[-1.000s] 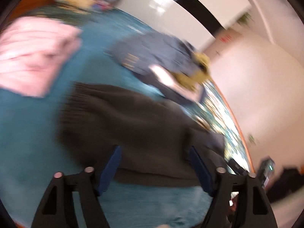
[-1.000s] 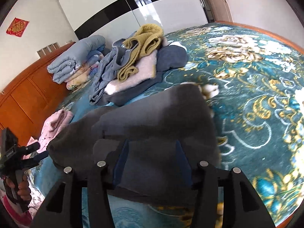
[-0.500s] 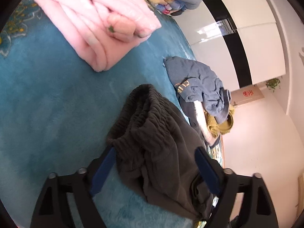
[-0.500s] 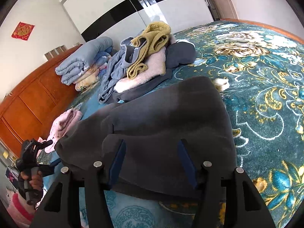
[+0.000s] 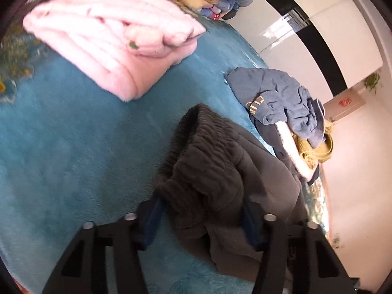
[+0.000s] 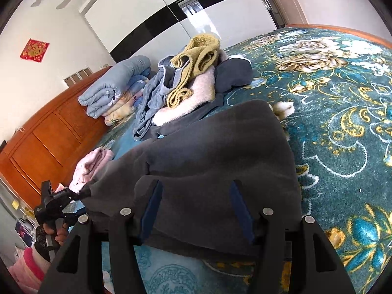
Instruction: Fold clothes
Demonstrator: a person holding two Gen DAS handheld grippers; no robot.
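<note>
While the dark grey trousers [image 6: 208, 161] lie across the teal floral bedspread [image 6: 343, 127], the left gripper [image 5: 201, 218] stands spread about their elasticated waistband [image 5: 196, 147]; the right gripper [image 6: 196, 208] stands spread over the opposite end, fabric between its fingers, neither visibly pinching

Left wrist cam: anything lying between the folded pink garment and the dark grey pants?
Nothing. In the left wrist view only bare teal bedspread separates the folded pink garment from the dark grey pants.

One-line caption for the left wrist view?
Left gripper fingers straddle the elastic waistband of dark grey trousers on a teal bedspread, folded pink garment behind.
</note>
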